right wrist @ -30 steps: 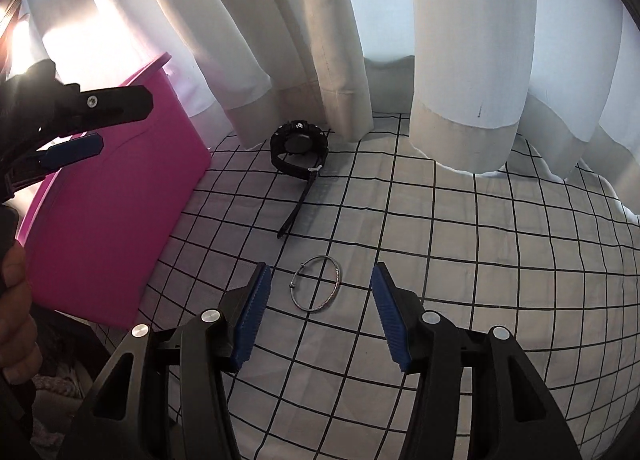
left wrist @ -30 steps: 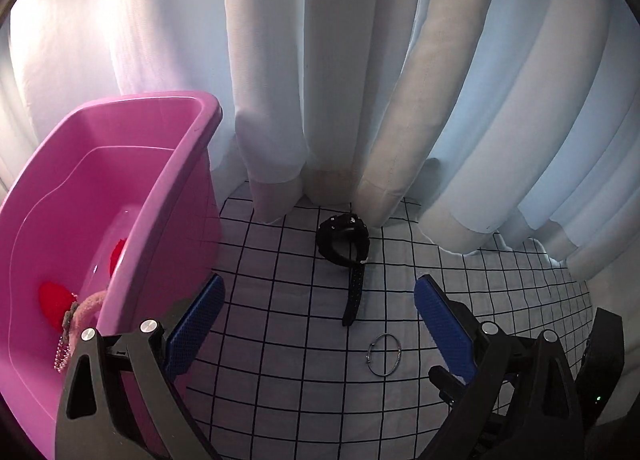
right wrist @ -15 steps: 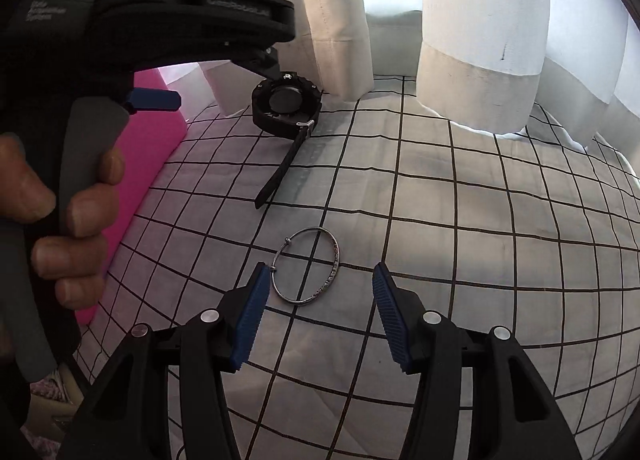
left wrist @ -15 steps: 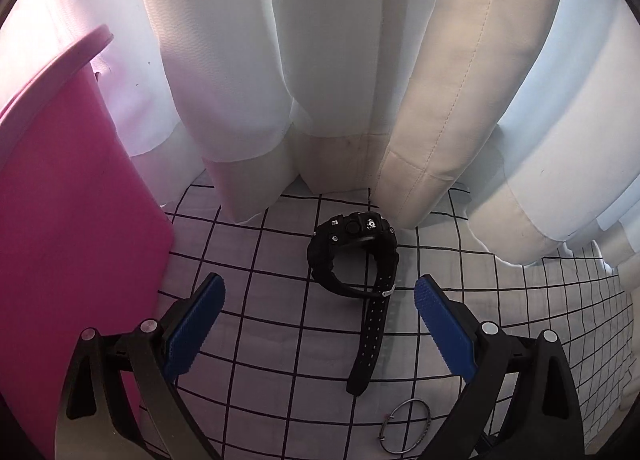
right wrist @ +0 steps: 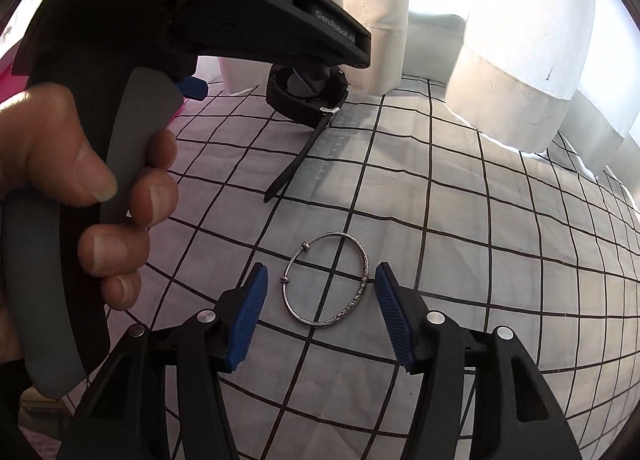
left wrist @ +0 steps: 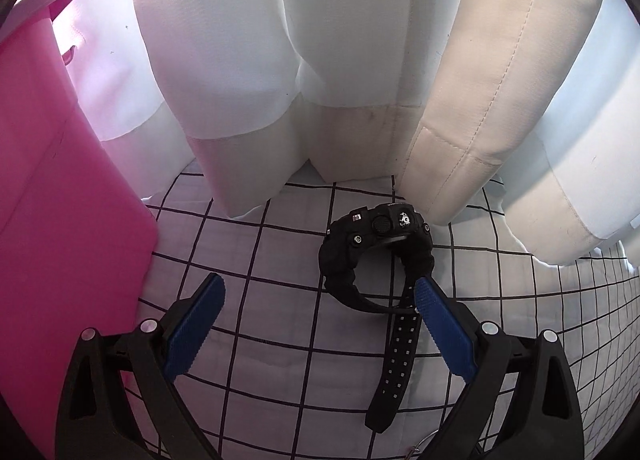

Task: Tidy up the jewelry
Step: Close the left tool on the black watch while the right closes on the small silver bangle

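Both grippers hover over the grid-patterned sheet [right wrist: 500, 220], each lined up on its own piece. The right gripper [right wrist: 320, 300] has its blue pads spread, and they have just been opening a touch wider; the silver bangle [right wrist: 326, 280] lies flat on the sheet between them, nothing pressing on it yet. The left gripper [left wrist: 320, 324] is wide open too, over the black wristwatch [left wrist: 378, 256], which sits at the back edge of the sheet right against the hem of the white curtain [left wrist: 360, 60], its loose strap end trailing towards the camera. The right pad looks very close to the watch's band; I can't tell whether it touches.

The pink tub [left wrist: 60, 220] stands at the left edge of the sheet, presumably where all this is headed.

Now, the risks. That bangle is thin and lies flat on soft fabric, so the pads could pinch the sheet with it, or the ring could squirt out sideways as they shut. The watch sits off-centre, towards the right pad, so a close from here may catch only the band and leave the case dangling. And the two tools are crowded: the person's hand [right wrist: 80, 188] on the left gripper's handle fills the right view.

Writing: "GenRobot.AI" reads on the left gripper's body; a second line further up is too blurred.
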{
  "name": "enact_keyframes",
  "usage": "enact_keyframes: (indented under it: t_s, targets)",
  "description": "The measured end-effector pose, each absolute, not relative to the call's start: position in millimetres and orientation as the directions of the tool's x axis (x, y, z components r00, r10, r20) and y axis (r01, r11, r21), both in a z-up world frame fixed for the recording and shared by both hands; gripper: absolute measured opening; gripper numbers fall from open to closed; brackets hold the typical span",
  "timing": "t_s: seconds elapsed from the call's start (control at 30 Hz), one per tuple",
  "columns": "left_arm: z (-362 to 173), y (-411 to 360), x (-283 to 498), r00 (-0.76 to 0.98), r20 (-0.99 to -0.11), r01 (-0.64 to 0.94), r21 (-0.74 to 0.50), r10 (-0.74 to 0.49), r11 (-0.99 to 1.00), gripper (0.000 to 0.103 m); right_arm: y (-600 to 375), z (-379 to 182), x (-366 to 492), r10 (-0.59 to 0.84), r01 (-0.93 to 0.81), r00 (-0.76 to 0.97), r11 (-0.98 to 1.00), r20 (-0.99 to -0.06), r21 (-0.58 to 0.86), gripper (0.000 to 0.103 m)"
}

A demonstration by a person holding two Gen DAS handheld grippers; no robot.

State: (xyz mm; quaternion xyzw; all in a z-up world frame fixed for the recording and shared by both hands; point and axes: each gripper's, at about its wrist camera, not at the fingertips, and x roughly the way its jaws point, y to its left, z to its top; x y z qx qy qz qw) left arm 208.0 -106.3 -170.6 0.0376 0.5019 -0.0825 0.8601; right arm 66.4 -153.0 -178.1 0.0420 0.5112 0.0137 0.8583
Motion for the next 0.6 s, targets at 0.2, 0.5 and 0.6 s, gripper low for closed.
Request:
enact_keyframes:
  t_s: [0.2,0.5,0.6]
  targets:
    - [-183,-108,213,0.495,-0.865,0.187,0.012,-0.084,0.982,0.094,-147,-183,64,0.033,-0.001,0.512,0.999,-0.859,0.038,0.059]
    - [-200,-105,229,0.456,-0.885,0.173,-0.015,-0.093,0.985,0.097,-143,-185,62,0.009,-0.016,0.526,1.000,-0.851,0.001,0.058]
    - [-206,-99,240,0.419,-0.900,0.158,-0.063,-0.125,0.985,0.098,-144,-186,62,0.013,-0.020,0.526,1.000,-0.851,0.003,0.059]
